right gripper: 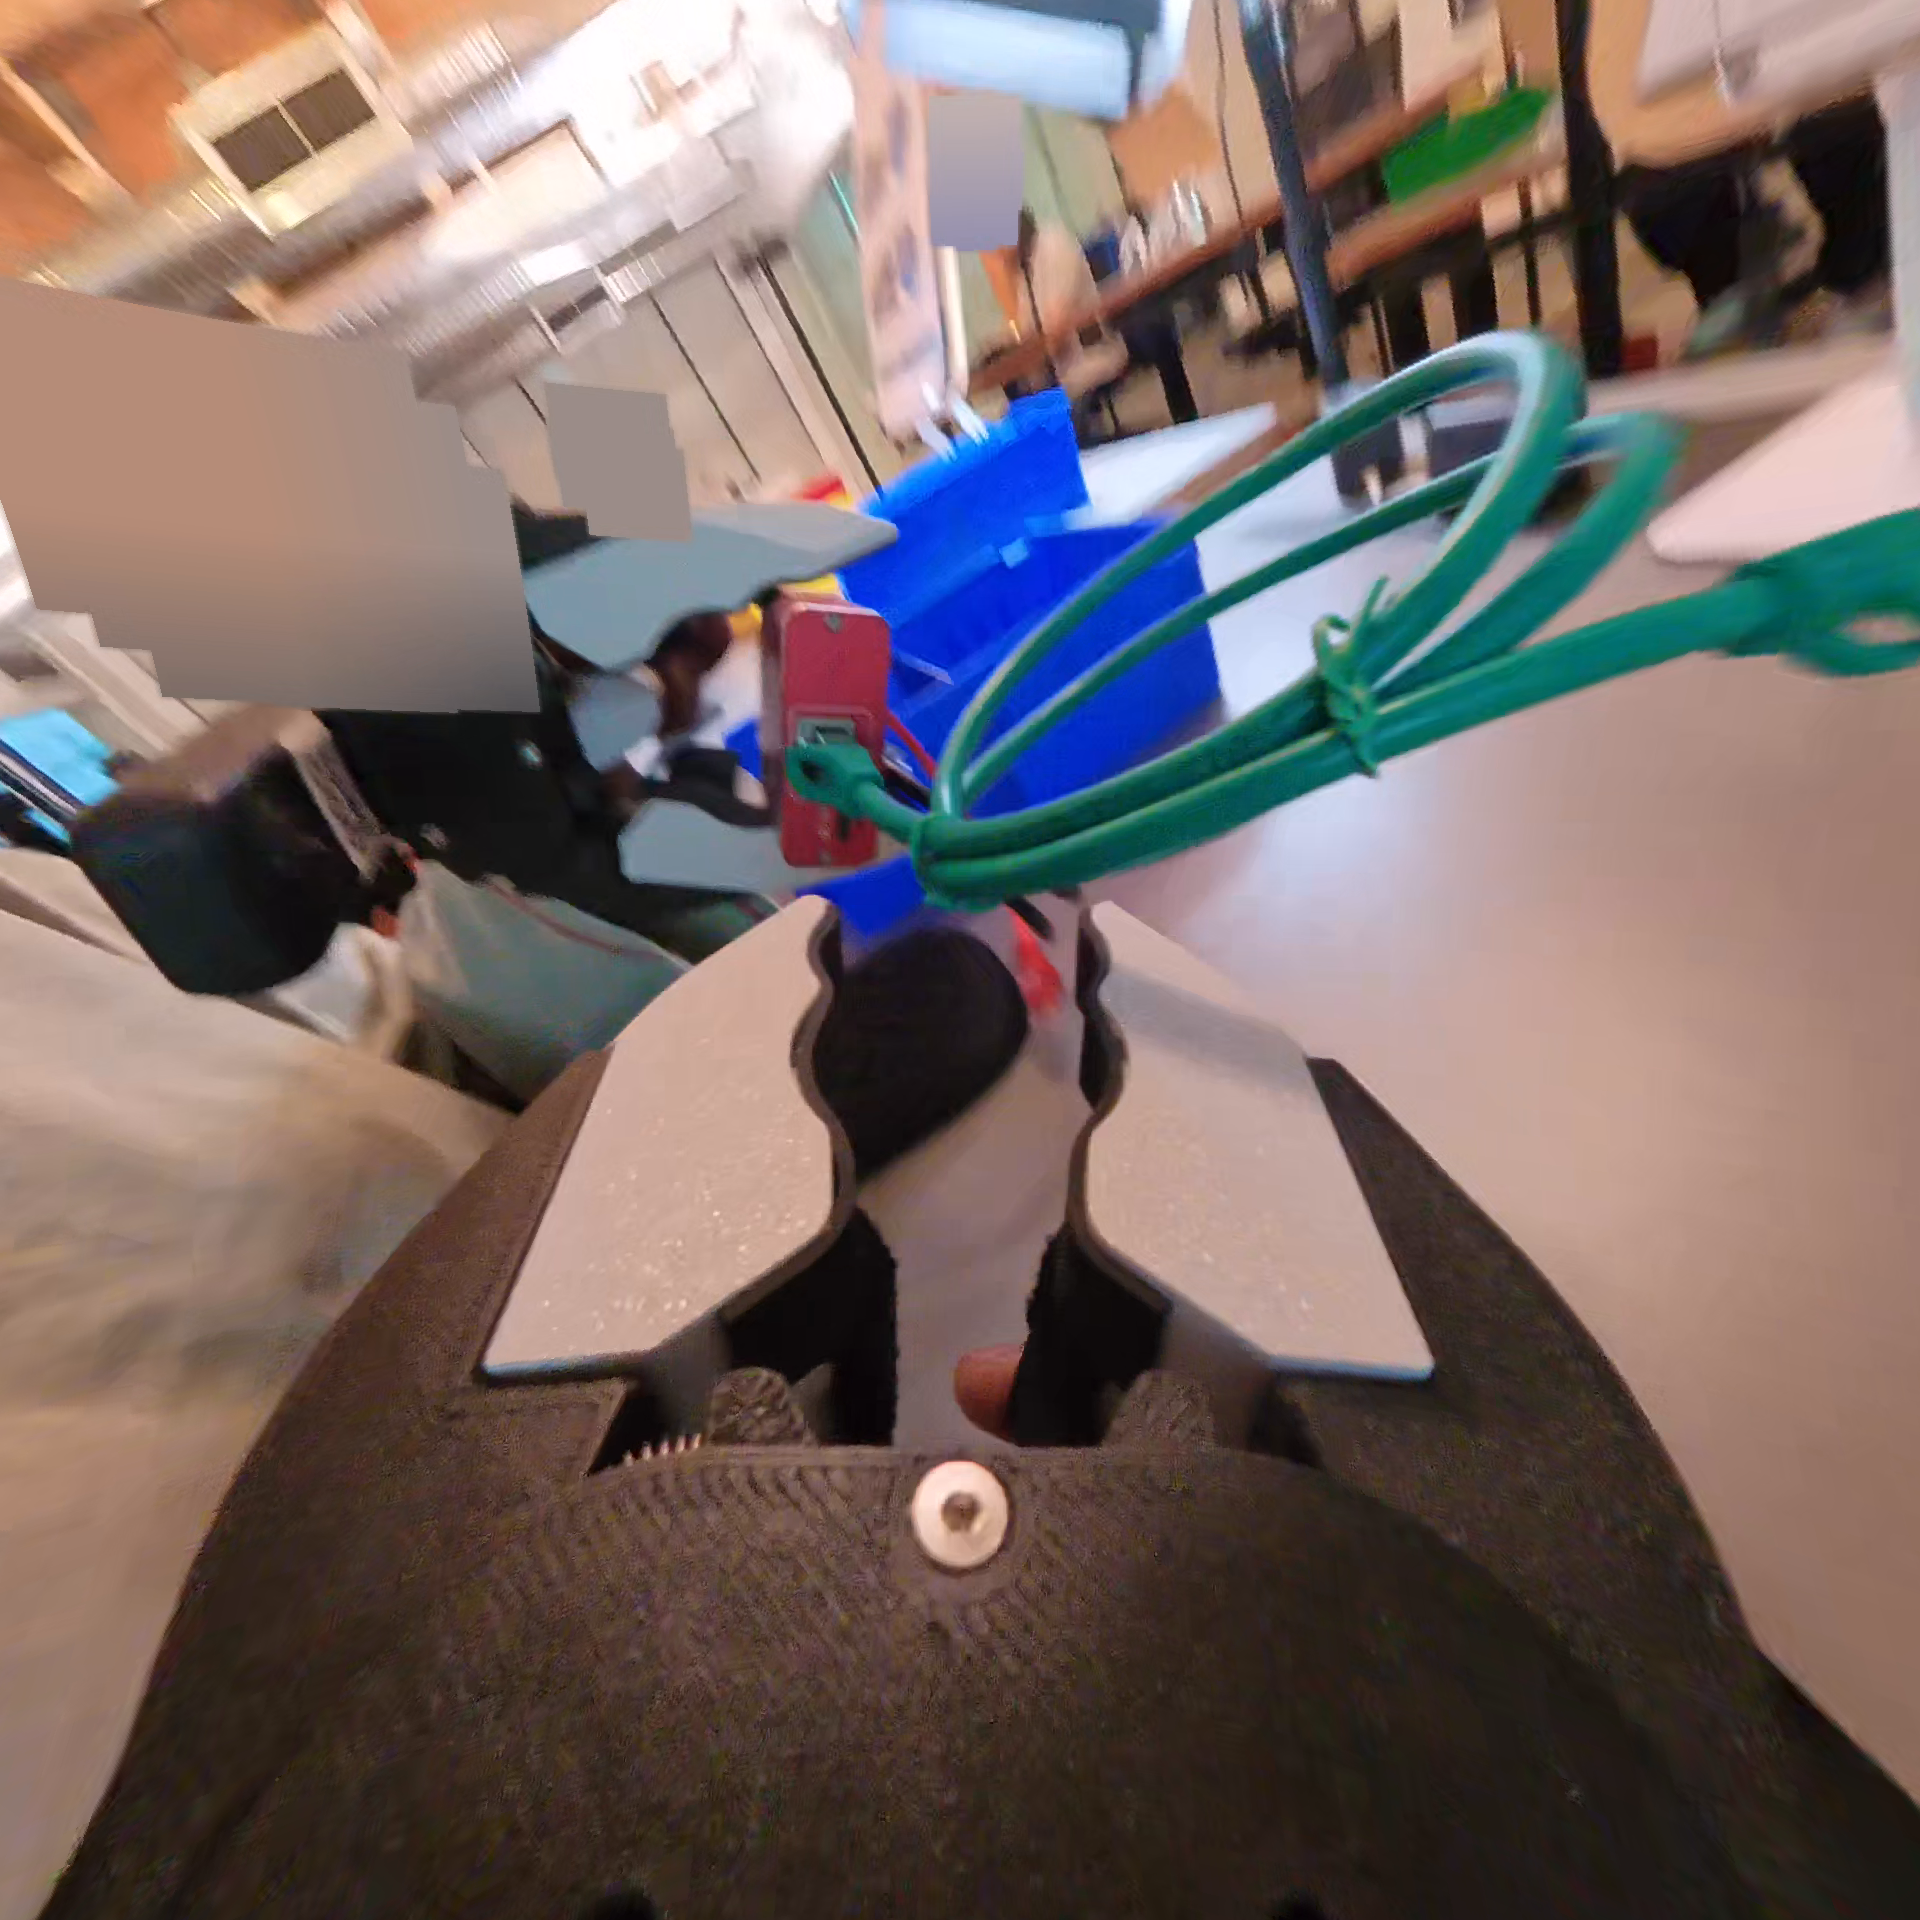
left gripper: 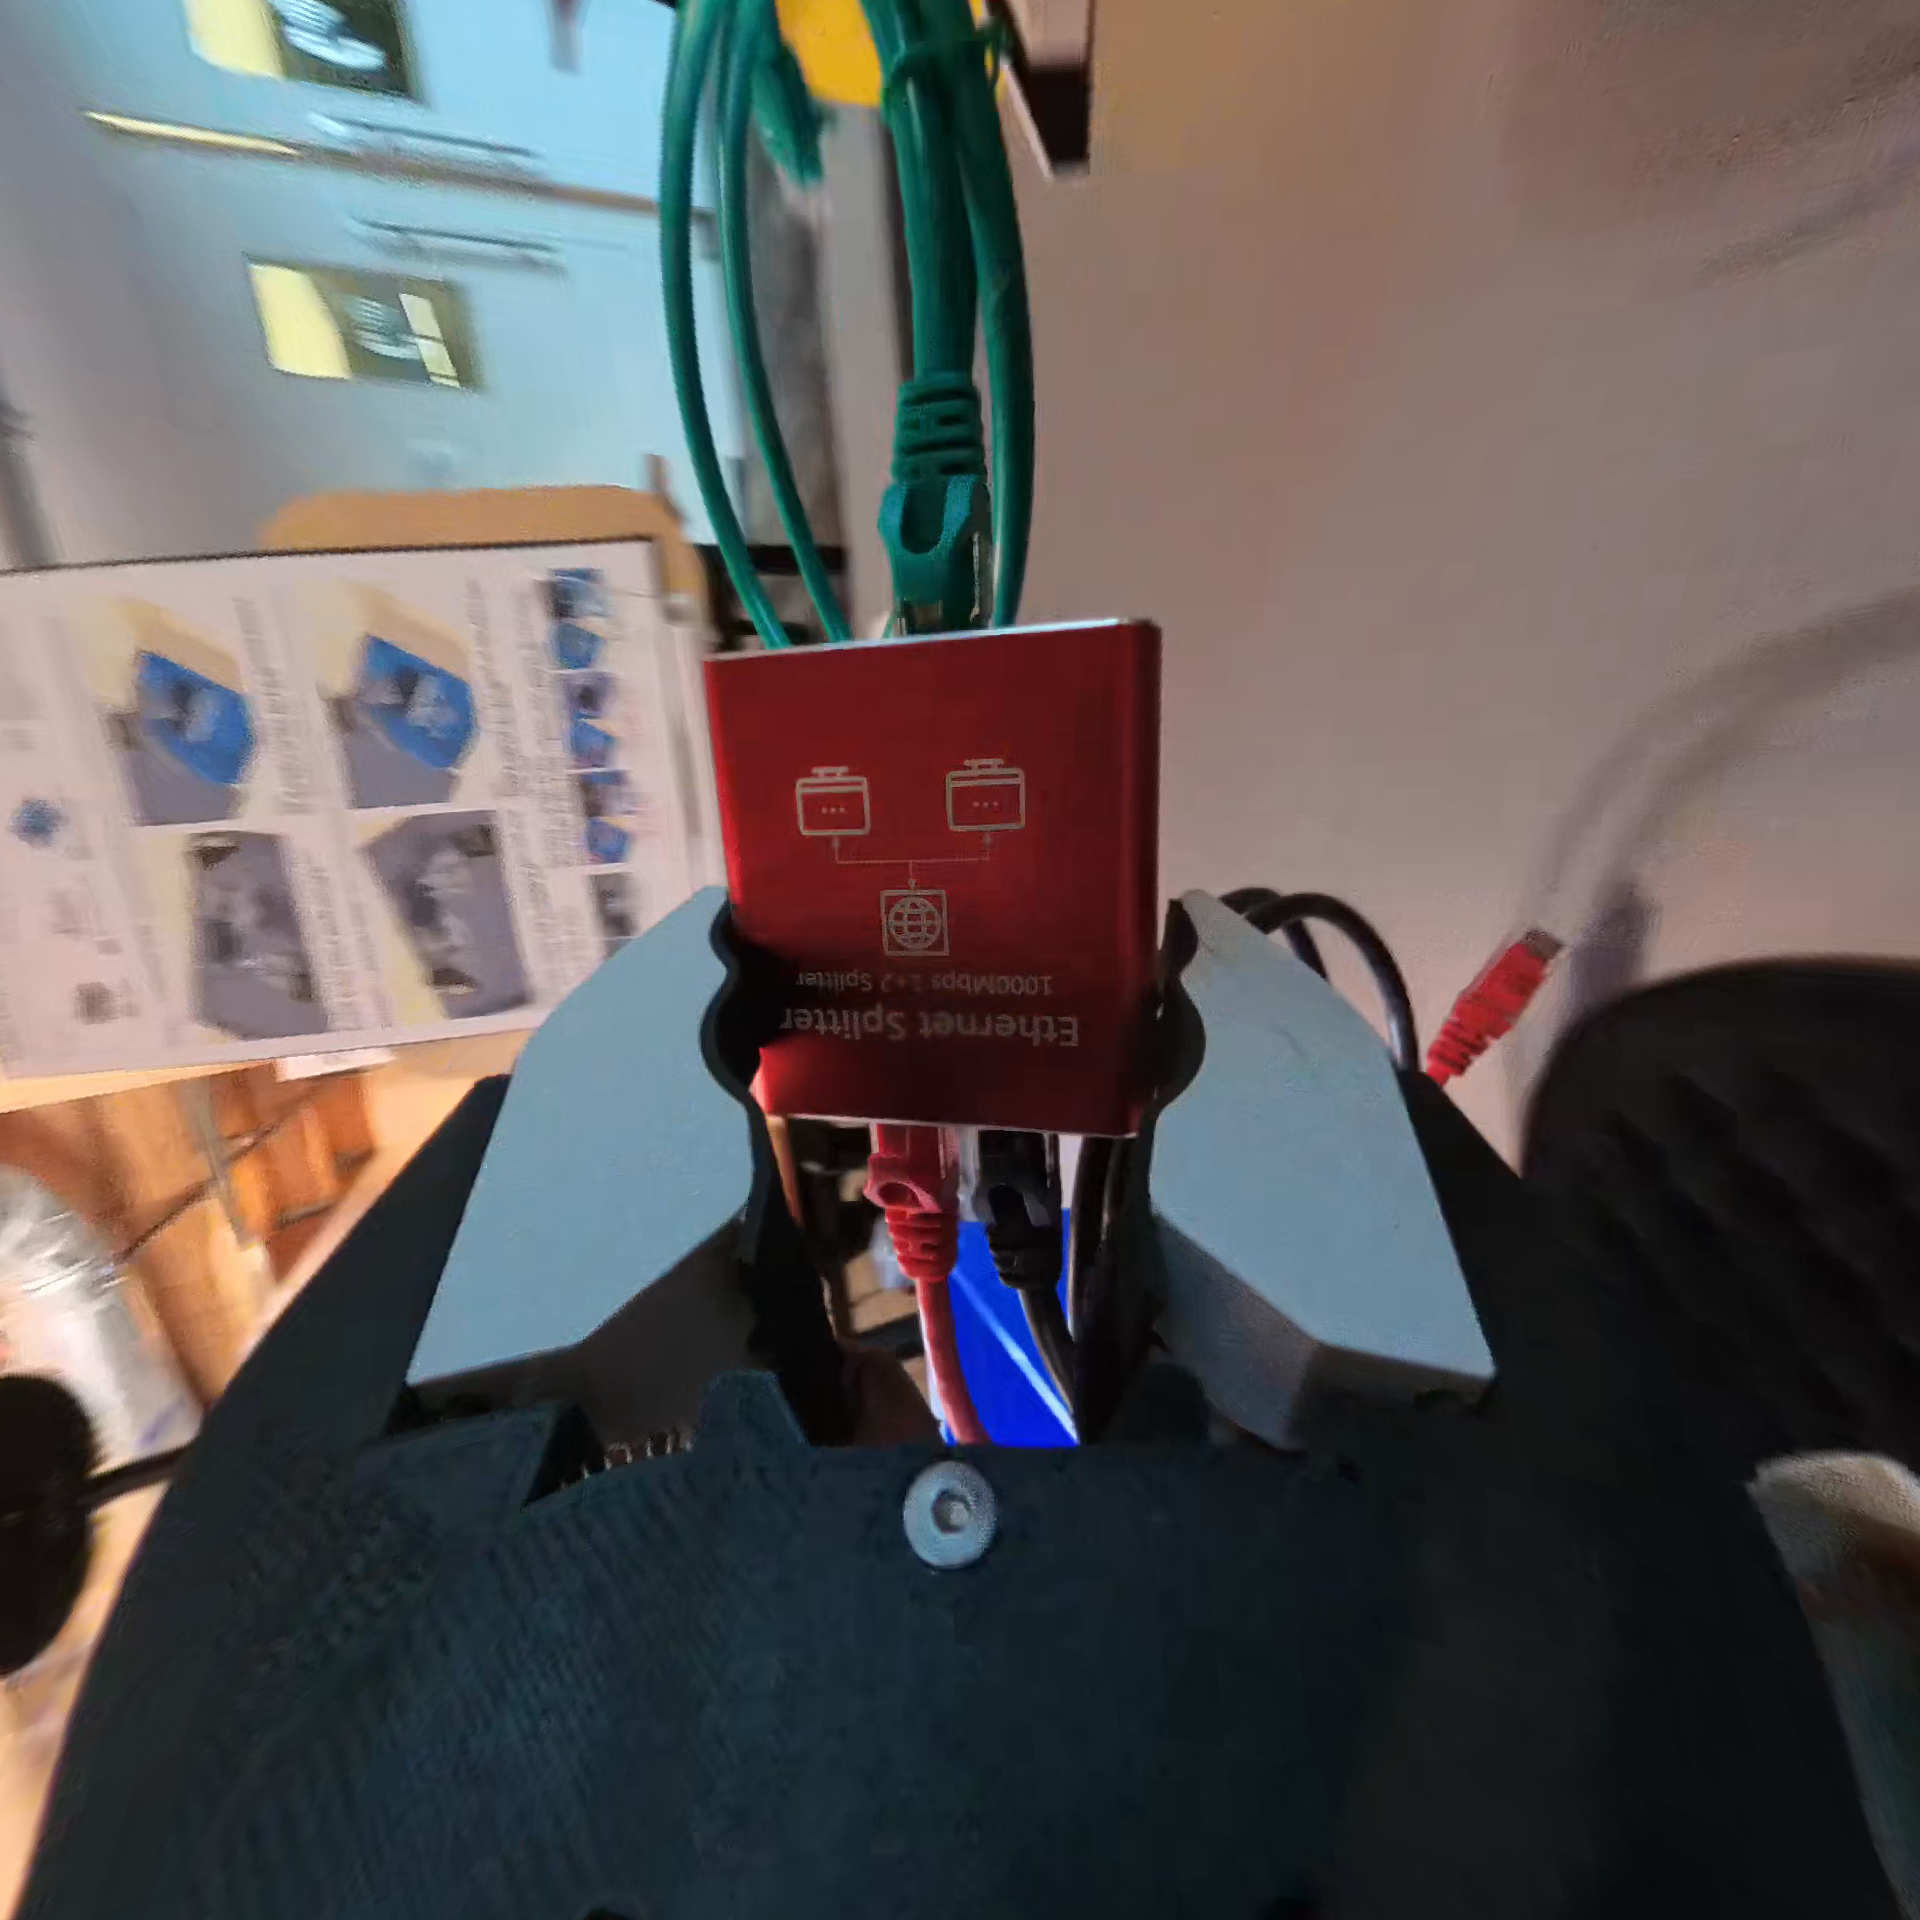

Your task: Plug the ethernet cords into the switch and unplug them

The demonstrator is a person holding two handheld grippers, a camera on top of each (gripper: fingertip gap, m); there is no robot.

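Blue bin (right gripper: 1049,582) behind gripper-held switch (right gripper: 826,732), right view only.

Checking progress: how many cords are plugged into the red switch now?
3: the green cord at the switch far end; the red cord and black cord at its near end. Other ports may be hidden.

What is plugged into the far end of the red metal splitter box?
A green ethernet plug sits in the single port on the far end of the red metal splitter box that the left gripper holds. The port's inside is hidden.
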